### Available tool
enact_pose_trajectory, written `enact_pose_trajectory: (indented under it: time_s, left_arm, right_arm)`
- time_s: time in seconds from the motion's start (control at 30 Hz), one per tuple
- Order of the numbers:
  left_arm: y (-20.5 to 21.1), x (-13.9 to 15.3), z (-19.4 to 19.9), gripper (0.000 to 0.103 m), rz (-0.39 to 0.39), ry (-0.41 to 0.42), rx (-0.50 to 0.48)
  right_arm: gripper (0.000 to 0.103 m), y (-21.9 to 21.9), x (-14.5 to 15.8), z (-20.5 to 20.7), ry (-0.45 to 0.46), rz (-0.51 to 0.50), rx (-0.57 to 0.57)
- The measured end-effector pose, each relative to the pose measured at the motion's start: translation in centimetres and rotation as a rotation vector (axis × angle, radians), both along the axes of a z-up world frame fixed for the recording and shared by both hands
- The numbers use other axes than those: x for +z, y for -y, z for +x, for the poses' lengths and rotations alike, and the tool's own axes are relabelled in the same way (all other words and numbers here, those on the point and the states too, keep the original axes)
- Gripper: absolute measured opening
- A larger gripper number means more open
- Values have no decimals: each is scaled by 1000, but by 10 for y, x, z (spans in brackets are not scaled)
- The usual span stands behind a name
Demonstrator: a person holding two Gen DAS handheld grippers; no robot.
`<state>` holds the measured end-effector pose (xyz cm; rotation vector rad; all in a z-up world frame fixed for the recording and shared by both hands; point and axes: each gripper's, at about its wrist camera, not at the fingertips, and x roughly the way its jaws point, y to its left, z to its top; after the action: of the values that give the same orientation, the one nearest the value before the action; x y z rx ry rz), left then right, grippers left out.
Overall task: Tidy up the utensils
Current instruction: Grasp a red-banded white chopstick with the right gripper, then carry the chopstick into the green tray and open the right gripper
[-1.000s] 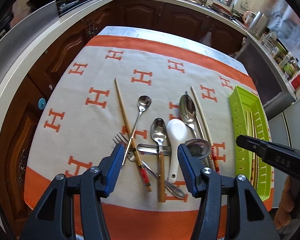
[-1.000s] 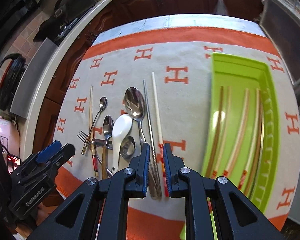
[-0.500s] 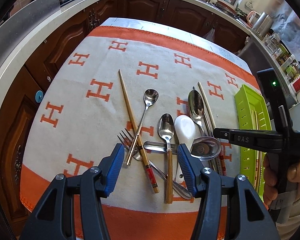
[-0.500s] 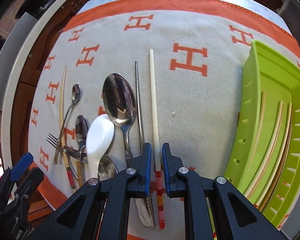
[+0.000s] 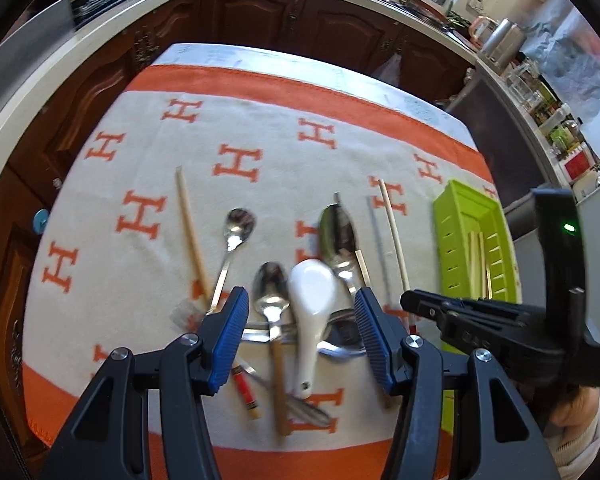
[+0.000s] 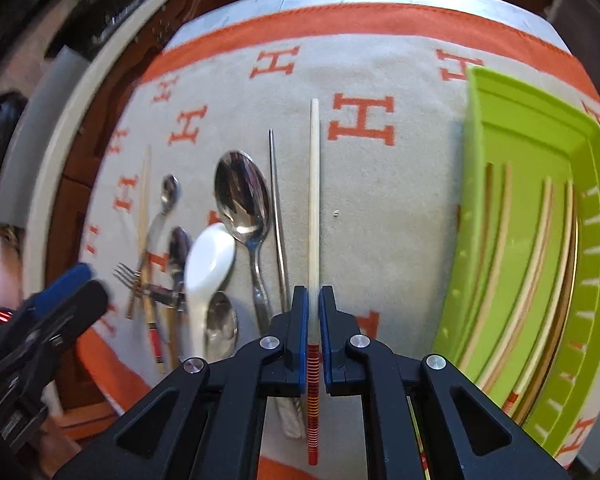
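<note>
Pale wooden chopstick pinched in our right gripper, jaws just closed on it near its red-banded end, lying beside the green tray. We lift level, avoiding the metal chopstick. Left gripper hovers half-open, holding nothing, over the spoons.

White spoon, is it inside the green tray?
No, the white spoon lies on the cloth among the metal spoons, while the green tray holds only chopsticks.
</note>
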<state>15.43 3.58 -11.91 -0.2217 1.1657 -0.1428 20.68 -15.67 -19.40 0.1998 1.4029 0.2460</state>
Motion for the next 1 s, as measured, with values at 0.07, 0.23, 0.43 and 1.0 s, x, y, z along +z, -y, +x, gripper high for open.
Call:
enact_pose_trajectory:
  time_s: [0.07, 0.23, 0.43, 1.0]
  left_arm:
    - [13, 0, 12, 49, -28, -23, -29]
    - [46, -14, 43, 41, -41, -111, -74]
    - [69, -40, 59, 33, -12, -216, -87]
    - [106, -82, 66, 22, 51, -338, -109]
  right_arm:
    - [5, 17, 16, -6, 18, 72, -38]
    - [5, 64, 54, -28, 93, 172, -129]
    - [5, 122, 71, -59, 132, 186, -242]
    - [6, 163, 41, -84, 104, 250, -326]
